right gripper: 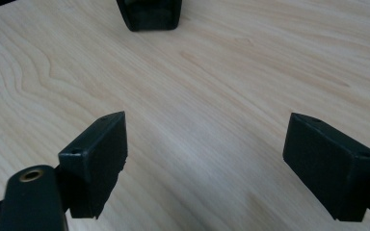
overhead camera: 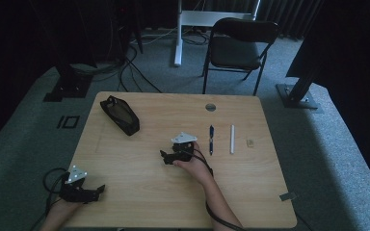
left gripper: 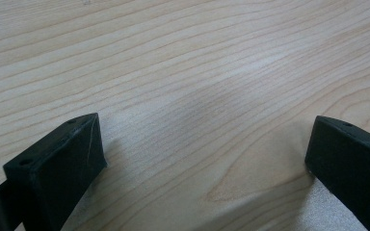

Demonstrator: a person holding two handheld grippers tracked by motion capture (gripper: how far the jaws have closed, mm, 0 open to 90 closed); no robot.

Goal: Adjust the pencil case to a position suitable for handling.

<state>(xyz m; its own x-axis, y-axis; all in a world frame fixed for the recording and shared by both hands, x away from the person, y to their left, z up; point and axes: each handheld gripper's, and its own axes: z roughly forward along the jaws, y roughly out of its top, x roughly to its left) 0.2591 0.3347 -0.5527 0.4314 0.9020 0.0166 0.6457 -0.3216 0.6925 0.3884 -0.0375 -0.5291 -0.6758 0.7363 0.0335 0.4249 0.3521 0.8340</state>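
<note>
Both tongs spread wide, nothing between the jaws. Left tongs point(overhead camera: 98, 190) sit at the near-left corner of the worktop point(overhead camera: 139, 197), low over bare wood. Right tongs point(overhead camera: 165, 156) sit mid-worktop, jaws pointing left and far, toward the black pouch point(overhead camera: 120, 114).

The pouch lies far-left on the worktop, long axis slanting from far-left to near-right, well apart from both tongs. In the right gripper view its near end point(right gripper: 149, 13) sits at the top edge, straight ahead of the jaws.

Risks, as I judge them:
- The pouch looks soft. A pinch on the end may only catch fabric, so it sags or slips out on lift.
- It is wider than it looks from that end. A low approach could shove it along the smooth wood toward the far-left edge instead of straddling it.
- The jaws ride close to the surface. Any dip in the hand drags a tip on the wood.
- The cable trailing off the right tongs runs back along the forearm and could snag on the near edge during a long reach.

Around:
- A dark pen point(overhead camera: 211, 139) and a white stick point(overhead camera: 231, 138) lie side by side, just right of the right hand point(overhead camera: 191, 162). A backswing of the wrist could roll them.
- A small tan tag point(overhead camera: 250, 142) lies further right.
- A round grommet point(overhead camera: 210, 107) sits at the far middle.
- A chair point(overhead camera: 238, 45) stands beyond the worktop, irrelevant.

The path between the right tongs and the pouch is plain wood.
</note>
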